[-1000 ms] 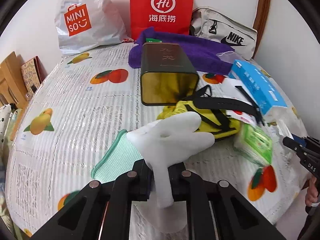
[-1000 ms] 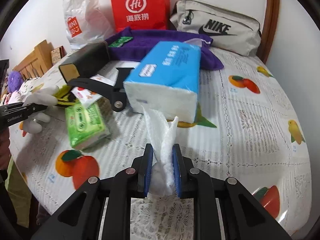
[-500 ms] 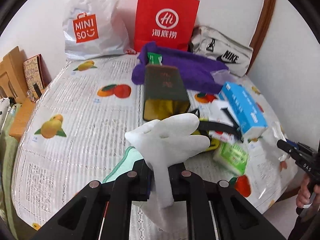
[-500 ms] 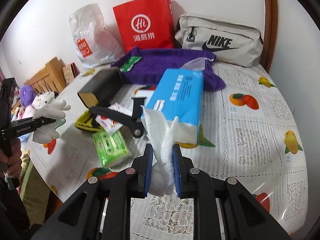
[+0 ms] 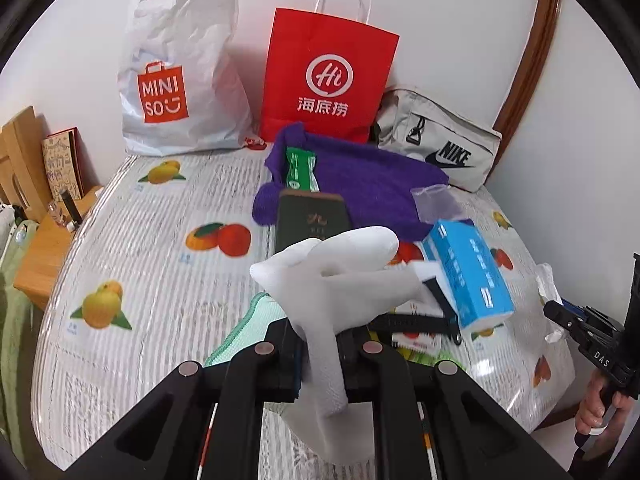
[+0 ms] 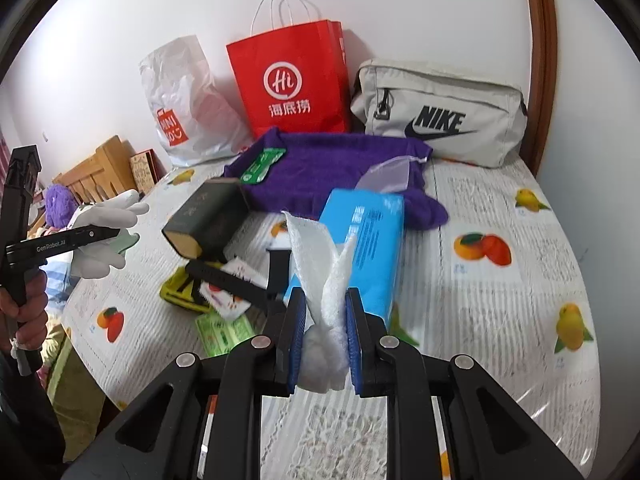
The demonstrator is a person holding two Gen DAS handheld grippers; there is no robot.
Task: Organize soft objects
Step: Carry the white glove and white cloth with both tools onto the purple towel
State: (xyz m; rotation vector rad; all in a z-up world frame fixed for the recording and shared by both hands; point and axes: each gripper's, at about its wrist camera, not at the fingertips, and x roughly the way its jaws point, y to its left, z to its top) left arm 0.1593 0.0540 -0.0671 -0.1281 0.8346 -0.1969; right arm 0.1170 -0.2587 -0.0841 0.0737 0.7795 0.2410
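My left gripper point(image 5: 320, 354) is shut on a white glove point(image 5: 340, 280) and holds it above the table's near edge; the glove point(image 6: 106, 236) and gripper also show at the left of the right wrist view. My right gripper point(image 6: 324, 320) is shut on a crumpled white tissue point(image 6: 320, 276), lifted clear of the blue tissue pack point(image 6: 360, 248). A purple towel point(image 5: 360, 188) lies at the back of the table. A green cloth point(image 5: 244, 332) lies under the glove.
A dark tin box point(image 5: 312, 224), a black strap point(image 6: 228, 280), a yellow pouch point(image 6: 180, 292) and green wipes packs point(image 6: 224, 332) crowd the table's middle. A Miniso bag point(image 5: 176, 80), red paper bag point(image 5: 328, 76) and Nike bag point(image 5: 440, 152) line the wall.
Both grippers have risen and pulled back from the table with the glove and the tissue still held. The tissue has come away from the blue pack.
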